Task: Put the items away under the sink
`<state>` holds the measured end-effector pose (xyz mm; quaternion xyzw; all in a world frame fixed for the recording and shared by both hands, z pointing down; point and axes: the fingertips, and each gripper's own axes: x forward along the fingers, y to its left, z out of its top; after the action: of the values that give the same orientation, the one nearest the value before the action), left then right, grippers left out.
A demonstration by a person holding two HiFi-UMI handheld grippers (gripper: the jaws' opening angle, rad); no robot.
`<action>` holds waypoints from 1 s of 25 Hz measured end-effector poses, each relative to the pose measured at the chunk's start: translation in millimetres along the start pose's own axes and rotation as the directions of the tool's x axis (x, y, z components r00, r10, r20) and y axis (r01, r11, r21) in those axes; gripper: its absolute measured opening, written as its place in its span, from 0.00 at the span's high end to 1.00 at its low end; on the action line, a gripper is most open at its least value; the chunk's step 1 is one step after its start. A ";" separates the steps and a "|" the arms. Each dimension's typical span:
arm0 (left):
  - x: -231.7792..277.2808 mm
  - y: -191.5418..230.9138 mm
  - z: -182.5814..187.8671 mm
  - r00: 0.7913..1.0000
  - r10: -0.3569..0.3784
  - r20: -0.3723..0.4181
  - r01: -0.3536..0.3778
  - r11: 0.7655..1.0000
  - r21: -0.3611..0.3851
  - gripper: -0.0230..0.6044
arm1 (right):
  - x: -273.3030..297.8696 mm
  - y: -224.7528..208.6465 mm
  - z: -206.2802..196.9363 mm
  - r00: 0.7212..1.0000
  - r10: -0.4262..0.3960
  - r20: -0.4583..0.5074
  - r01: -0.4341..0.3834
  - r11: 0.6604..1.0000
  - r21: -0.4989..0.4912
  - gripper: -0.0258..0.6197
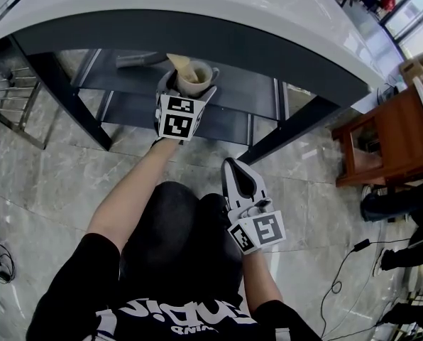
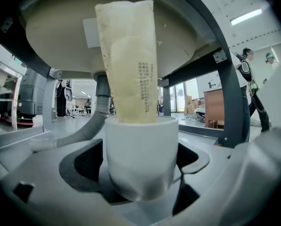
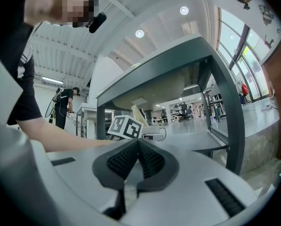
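Note:
A white mug (image 1: 195, 79) with a tan paper packet (image 1: 179, 65) standing in it is held over the grey shelf (image 1: 254, 91) under the sink. My left gripper (image 1: 186, 85) is shut on the mug (image 2: 141, 154), whose packet (image 2: 129, 62) rises toward the basin's underside (image 2: 60, 32). The grey drain hose (image 2: 86, 126) hangs behind it. My right gripper (image 1: 243, 182) is shut and empty, held back near my knees, away from the shelf. In the right gripper view its jaws (image 3: 137, 161) meet with nothing between them, and the left gripper's marker cube (image 3: 126, 127) shows ahead.
A grey hose (image 1: 137, 60) lies on the shelf's left part. Dark frame legs (image 1: 69, 98) (image 1: 286, 130) flank the shelf. A wooden stool (image 1: 389, 137) stands to the right. A metal rack (image 1: 6, 94) is at the left. Cables (image 1: 346, 261) lie on the floor.

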<state>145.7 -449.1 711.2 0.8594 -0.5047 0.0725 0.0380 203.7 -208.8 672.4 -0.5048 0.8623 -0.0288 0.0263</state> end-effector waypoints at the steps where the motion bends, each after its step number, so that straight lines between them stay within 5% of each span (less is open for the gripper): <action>1: -1.4 0.0 0.2 1.000 -0.001 0.001 0.001 1.000 -0.003 0.22 | -0.3 0.5 -0.1 1.000 0.002 0.000 -0.002 1.000 0.000 0.93; 12: -38.5 -2.3 -1.8 0.999 -0.032 -0.003 0.032 0.999 -0.028 0.22 | -6.6 6.8 1.9 1.000 0.010 0.007 -0.010 1.000 -0.002 0.93; 20: -74.1 -21.5 -16.6 0.984 -0.163 -0.066 0.159 0.986 -0.053 0.23 | -8.5 7.7 2.6 1.000 0.012 0.013 -0.012 1.000 0.002 0.93; 22: -85.6 -23.9 -19.5 0.980 -0.185 -0.071 0.181 0.982 -0.059 0.30 | -8.0 8.8 3.0 1.000 0.012 0.017 -0.012 1.000 0.005 0.93; 25: -107.1 -23.2 -18.1 0.982 -0.184 -0.050 0.182 0.982 -0.042 0.56 | -8.8 12.3 1.4 1.000 0.016 0.015 -0.016 1.000 0.007 0.93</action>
<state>112.9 -342.9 711.7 0.8990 -0.4237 0.0825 0.0739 197.3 -195.2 670.2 -0.4980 0.8661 -0.0278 0.0347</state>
